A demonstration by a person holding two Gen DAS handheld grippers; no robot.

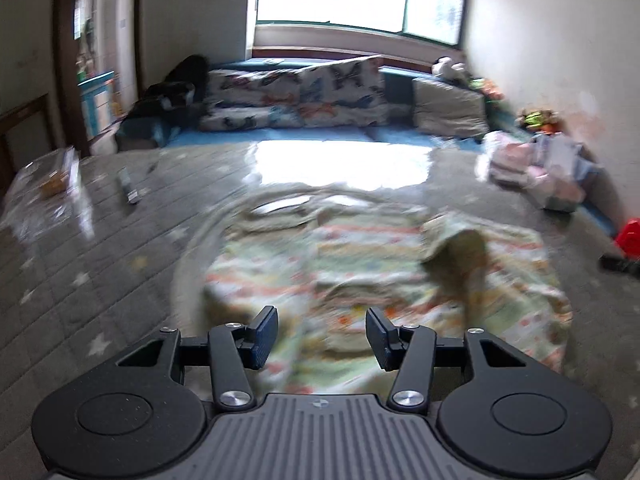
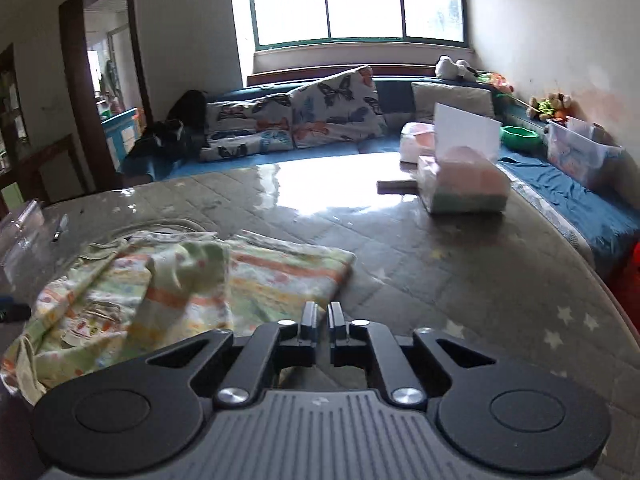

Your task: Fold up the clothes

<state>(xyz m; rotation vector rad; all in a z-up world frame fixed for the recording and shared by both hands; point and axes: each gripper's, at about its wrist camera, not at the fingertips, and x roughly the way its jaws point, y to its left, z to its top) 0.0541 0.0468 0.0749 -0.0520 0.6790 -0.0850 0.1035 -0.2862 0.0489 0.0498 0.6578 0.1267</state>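
Left gripper (image 1: 322, 338): your jaws stand spread wide and hold nothing. They hang over the near edge of the garment, placed so either pad could drop onto a hem.
Garment (image 2: 192, 288): soft, thin printed cloth, pale green with orange and yellow bands. It lies rumpled on the counter at left of centre, with one flap turned over the middle and a flatter panel reaching right. You cannot tell whether that flap is a made fold or a loose heap.
Right gripper (image 2: 323, 320): your jaws are nearly pressed together, with only a narrow slit between them, and pinch nothing. They sit just right of the cloth's near right edge.
Counter (image 2: 460, 280): grey quilted star pattern under a glossy clear cover, which reflects the window.
Tissue box (image 2: 464, 184): far right, well apart from the cloth.
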